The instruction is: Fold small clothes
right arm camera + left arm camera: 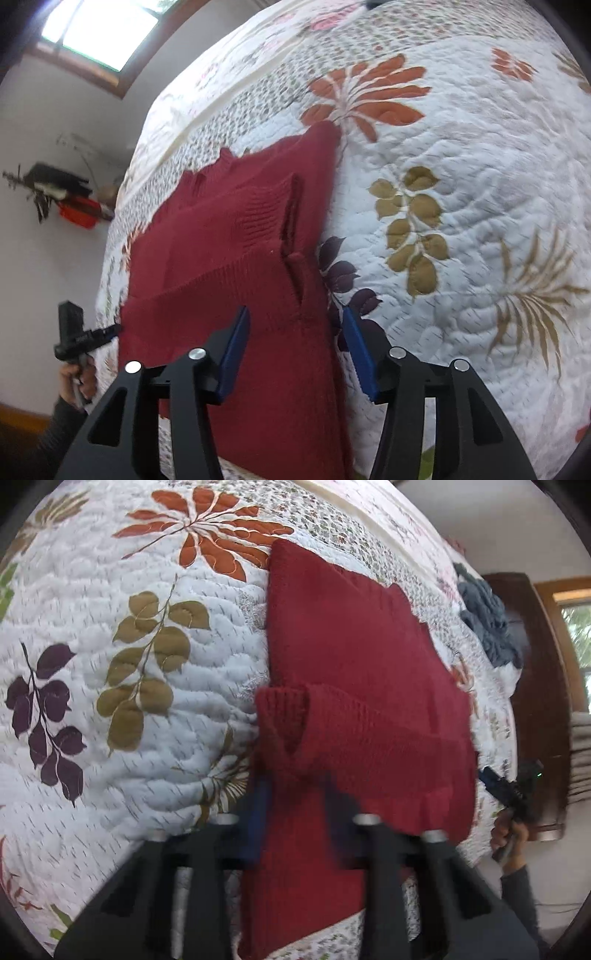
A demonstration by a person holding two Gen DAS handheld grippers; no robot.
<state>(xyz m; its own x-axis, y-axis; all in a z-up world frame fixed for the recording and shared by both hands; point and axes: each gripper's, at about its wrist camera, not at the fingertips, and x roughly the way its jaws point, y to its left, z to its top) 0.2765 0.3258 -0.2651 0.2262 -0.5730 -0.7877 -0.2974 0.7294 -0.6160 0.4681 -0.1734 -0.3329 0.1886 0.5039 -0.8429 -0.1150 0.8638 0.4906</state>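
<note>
Sweater (362, 686) hides the left gripper (295, 812) fingers, grip unclear; right gripper (295, 354) spread wide.

The left gripper's blue fingers (255, 823) were largely buried under the dark red knitted sweater (354, 686), their closure hidden. The sweater's lower part was cut off by the frame edge. The crumpled grey-blue garment (487, 624) was blurred.
</note>
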